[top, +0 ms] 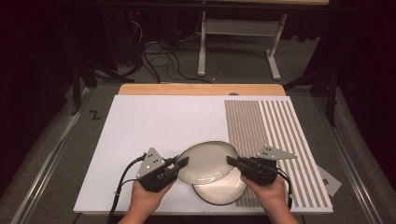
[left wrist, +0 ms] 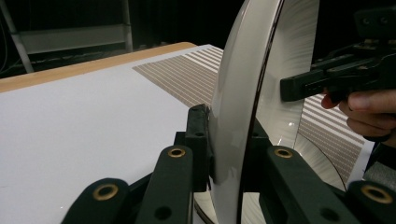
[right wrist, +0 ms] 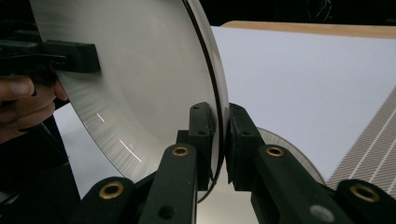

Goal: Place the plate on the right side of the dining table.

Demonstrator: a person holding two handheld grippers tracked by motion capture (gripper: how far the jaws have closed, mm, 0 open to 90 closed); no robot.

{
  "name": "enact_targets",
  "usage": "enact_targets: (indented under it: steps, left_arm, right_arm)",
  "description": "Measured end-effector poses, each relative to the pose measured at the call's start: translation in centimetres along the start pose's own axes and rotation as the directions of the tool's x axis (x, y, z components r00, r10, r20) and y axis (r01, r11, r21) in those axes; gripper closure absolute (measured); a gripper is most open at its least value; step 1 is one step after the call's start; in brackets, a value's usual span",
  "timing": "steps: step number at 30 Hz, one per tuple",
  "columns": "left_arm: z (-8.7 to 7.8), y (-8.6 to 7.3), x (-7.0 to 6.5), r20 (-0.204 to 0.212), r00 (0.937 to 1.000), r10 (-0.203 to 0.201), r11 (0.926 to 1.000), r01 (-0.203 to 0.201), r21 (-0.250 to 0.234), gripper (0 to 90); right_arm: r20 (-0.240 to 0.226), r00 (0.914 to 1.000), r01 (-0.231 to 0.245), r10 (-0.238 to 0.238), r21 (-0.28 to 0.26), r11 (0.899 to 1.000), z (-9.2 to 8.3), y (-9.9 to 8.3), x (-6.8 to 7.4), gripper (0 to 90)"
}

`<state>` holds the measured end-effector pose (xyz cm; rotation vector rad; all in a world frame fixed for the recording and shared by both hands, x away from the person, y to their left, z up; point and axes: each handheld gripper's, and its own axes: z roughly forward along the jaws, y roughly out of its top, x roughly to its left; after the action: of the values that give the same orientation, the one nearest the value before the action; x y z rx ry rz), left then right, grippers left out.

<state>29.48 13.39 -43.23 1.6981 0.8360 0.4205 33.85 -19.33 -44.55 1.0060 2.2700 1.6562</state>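
From my end: upper plate (top: pixel 207 161) sits near-centre on the table (top: pixel 154 126), overlapping a lower plate (top: pixel 222 190) that's just nearer and a bit right. Left gripper (top: pixel 180 163) is at the upper plate's left rim, right gripper (top: pixel 232 161) at its right rim. Striped mat (top: pixel 275 135) covers the table's right side; a stand (top: pixel 240 28) sits on the floor beyond the far edge.

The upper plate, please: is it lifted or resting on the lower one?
Lifted: both grippers clamp the upper plate by opposite rims above the lower plate.
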Motion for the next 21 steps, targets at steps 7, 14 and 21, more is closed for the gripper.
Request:
enact_targets:
  steps: [7,14,21]
  left_arm:
    - [1.6,1.1,-0.4,0.017,0.9996,-0.022,0.9997,0.022,0.013,77.8]
    - [3.7,2.4,-1.5,0.034,0.9993,-0.015,0.9991,0.014,0.041,77.9]
    - [5.2,3.0,-2.3,0.042,0.9991,-0.007,0.9981,0.004,0.062,77.3]
  right_arm:
    - [0.043,0.9987,0.029,-0.028,-0.024,0.999,-1.6,1.1,-0.6,84.3]
    - [0.069,0.9966,0.049,-0.046,-0.046,0.998,-3.8,2.0,-2.1,84.3]
    - [0.093,0.9953,0.036,-0.026,-0.102,0.994,-5.3,1.5,-3.0,84.7]
